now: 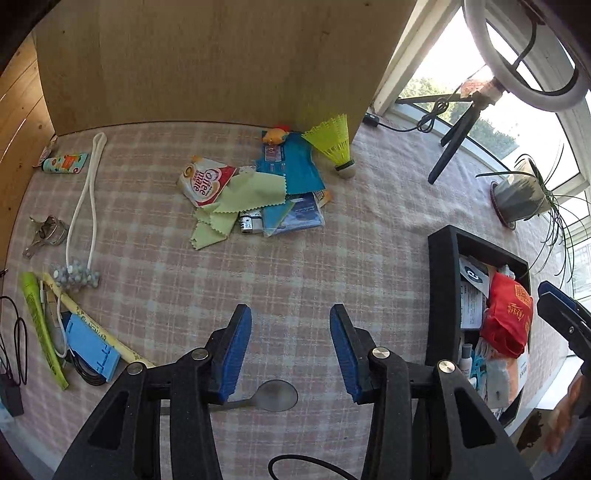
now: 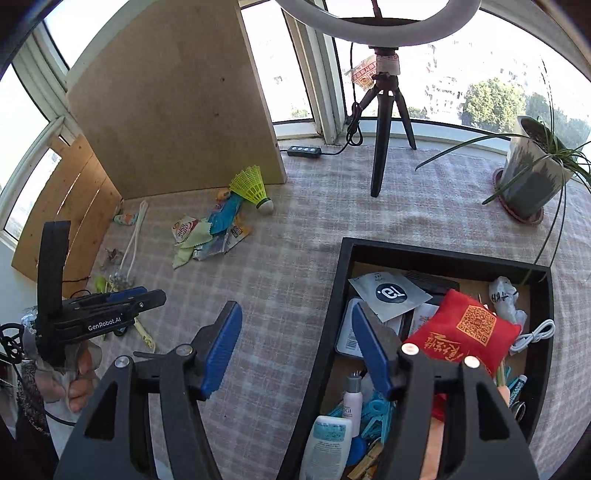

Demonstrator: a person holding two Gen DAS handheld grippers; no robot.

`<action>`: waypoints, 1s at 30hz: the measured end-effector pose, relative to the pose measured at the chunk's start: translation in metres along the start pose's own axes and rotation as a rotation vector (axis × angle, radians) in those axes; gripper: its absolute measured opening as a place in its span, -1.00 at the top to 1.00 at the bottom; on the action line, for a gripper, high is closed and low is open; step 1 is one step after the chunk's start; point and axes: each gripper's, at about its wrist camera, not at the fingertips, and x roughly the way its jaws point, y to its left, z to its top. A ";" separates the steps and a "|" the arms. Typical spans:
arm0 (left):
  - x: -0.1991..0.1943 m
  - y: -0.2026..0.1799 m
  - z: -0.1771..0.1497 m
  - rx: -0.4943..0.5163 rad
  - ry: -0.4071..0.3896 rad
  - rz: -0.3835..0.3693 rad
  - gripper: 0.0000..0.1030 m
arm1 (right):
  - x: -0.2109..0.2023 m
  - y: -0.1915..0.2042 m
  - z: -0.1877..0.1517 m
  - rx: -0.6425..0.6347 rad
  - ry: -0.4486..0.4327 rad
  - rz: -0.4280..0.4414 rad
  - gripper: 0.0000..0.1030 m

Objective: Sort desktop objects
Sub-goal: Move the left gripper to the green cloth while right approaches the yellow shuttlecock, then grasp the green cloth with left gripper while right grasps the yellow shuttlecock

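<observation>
- Spoon (image 1: pixel 275 396) at six o'clock of the left wrist view: handle hidden behind the left gripper's (image 1: pixel 290 352) frame, only the bowl clear.
- Right gripper (image 1: pixel 565 317) at three o'clock of the same view: cut off by the edge, jaws not readable there.
- Hand (image 1: pixel 565 417) toward four o'clock: blurred, partly out of frame.
- Lighter-like metal thing (image 1: pixel 250 224) in the central pile: mostly buried under the green cloth (image 1: pixel 236 201) and blue packets (image 1: pixel 299 166).
- Black tray (image 2: pixel 334 295) at five o'clock of the right wrist view: near corner hidden behind the right gripper.
- Ring light (image 2: pixel 376 18) at twelve o'clock: top cropped.
- Print on the white bottle (image 2: pixel 327 446): too small to read.
</observation>
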 end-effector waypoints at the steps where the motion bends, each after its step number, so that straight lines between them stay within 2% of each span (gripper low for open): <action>1: 0.003 0.007 0.006 -0.022 0.001 -0.003 0.20 | 0.008 0.006 0.008 -0.016 0.010 0.006 -0.22; 7: 0.025 0.034 0.043 -0.124 0.014 -0.003 0.15 | 0.062 0.036 0.052 -0.093 0.050 0.000 -0.29; 13: 0.064 0.051 0.075 -0.225 0.049 -0.010 0.15 | 0.127 0.045 0.093 -0.084 0.108 0.025 -0.29; 17: 0.088 0.056 0.088 -0.280 0.065 -0.004 0.15 | 0.164 0.047 0.108 -0.069 0.140 0.029 -0.29; 22: 0.108 0.060 0.093 -0.289 0.076 0.025 0.16 | 0.198 0.046 0.121 -0.046 0.162 0.031 -0.29; 26: 0.110 0.063 0.092 -0.266 0.061 0.035 0.21 | 0.217 0.046 0.128 -0.034 0.168 0.036 -0.29; 30: 0.108 0.067 0.086 -0.254 0.051 0.044 0.45 | 0.234 0.051 0.133 -0.046 0.179 0.028 -0.29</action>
